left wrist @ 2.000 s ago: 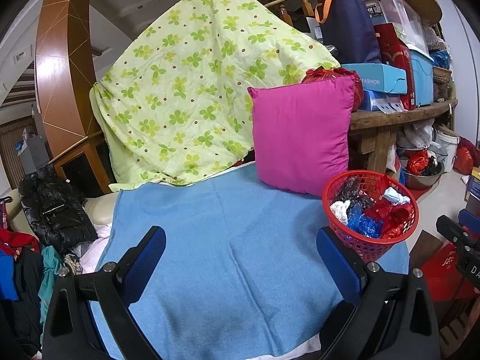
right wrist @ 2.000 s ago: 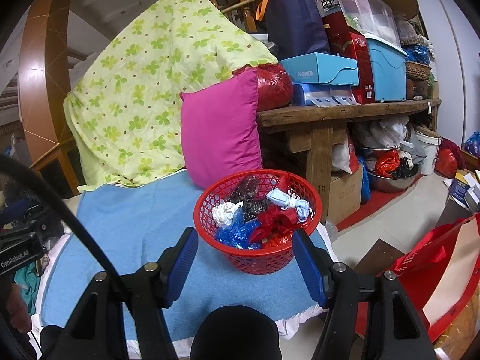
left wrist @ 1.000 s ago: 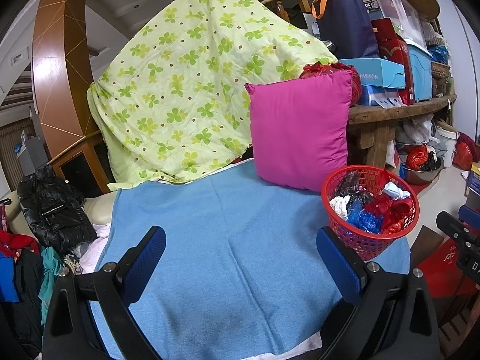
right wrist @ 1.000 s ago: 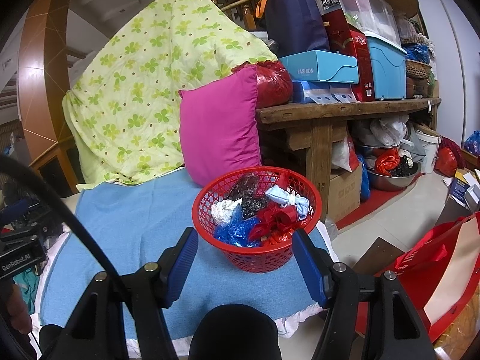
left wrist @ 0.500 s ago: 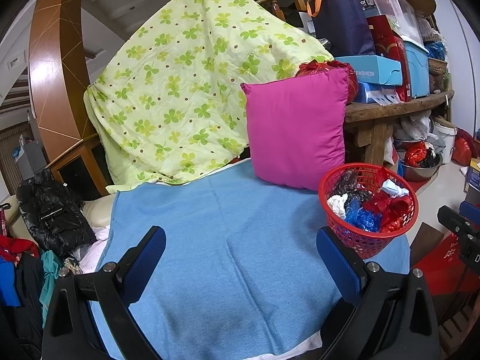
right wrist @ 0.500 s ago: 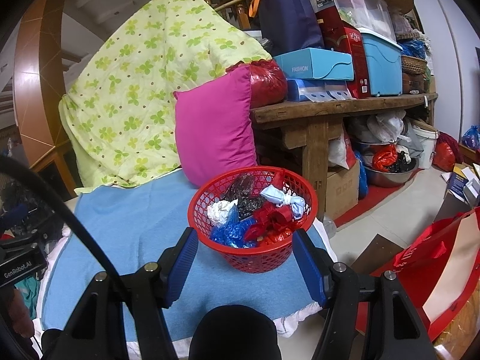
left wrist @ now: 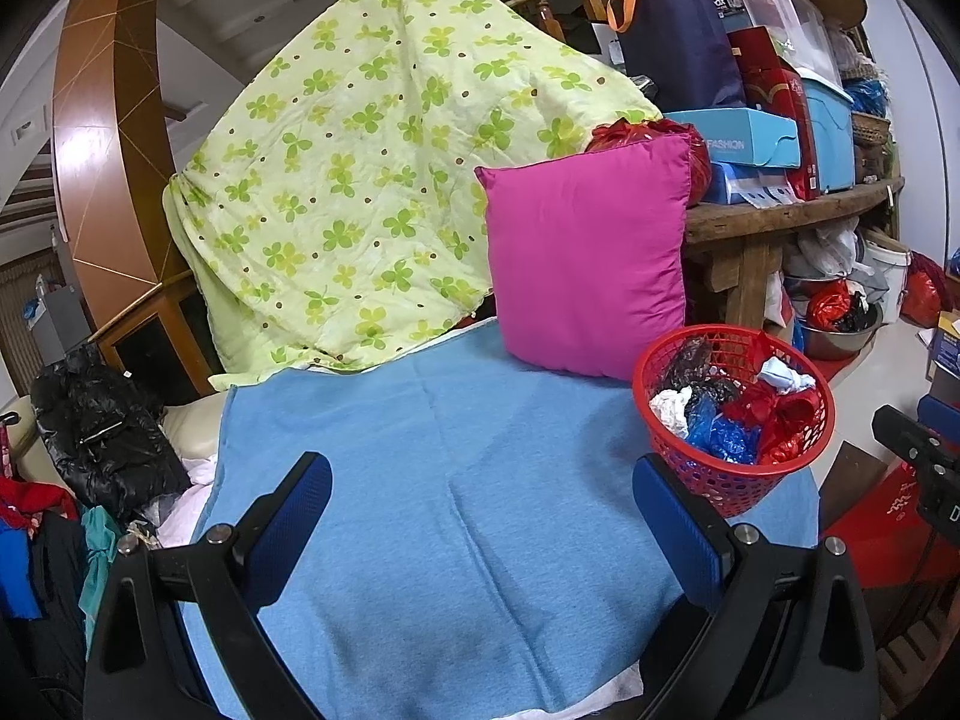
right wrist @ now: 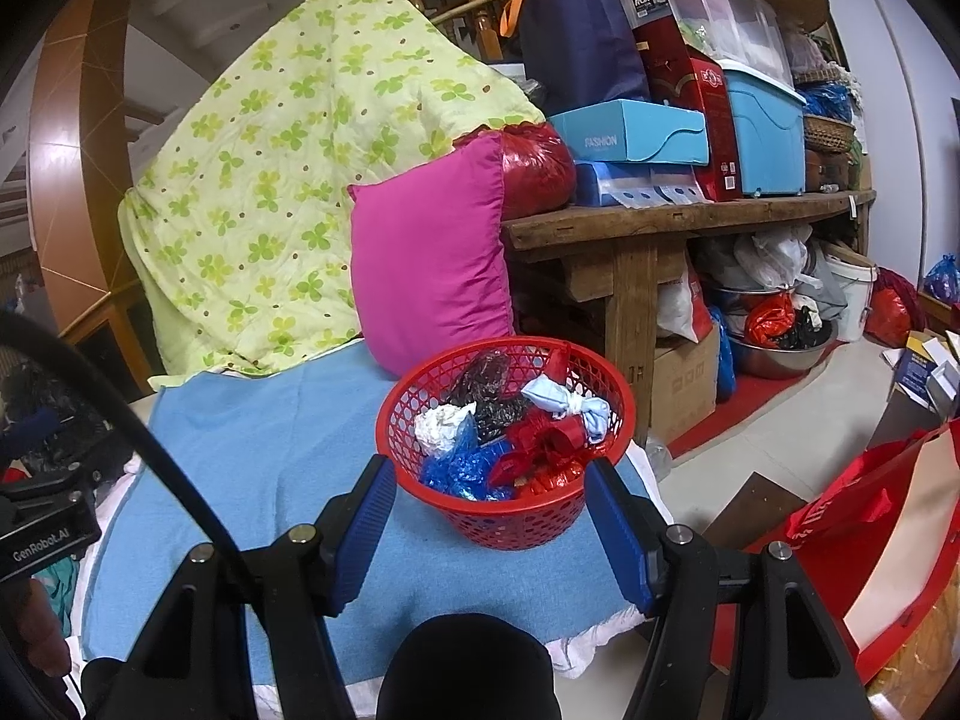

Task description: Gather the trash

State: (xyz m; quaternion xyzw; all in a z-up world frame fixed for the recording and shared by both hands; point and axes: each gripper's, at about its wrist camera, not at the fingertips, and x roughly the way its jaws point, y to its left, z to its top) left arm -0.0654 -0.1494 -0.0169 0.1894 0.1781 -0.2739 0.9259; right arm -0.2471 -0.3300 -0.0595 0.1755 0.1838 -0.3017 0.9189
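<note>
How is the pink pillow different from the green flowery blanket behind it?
The pink pillow is plain, one bright colour; the green blanket has a clover pattern with brown dots. The pillow is puffy and stands up on the blue cloth; the blanket is thin and hangs draped over something hidden. The blanket looks far bigger than the pillow. Both are soft fabric things.

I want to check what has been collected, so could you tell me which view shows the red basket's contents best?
The right wrist view: the red basket sits centred and close, its bags all visible. The left wrist view shows it off to the right, farther away.
</note>
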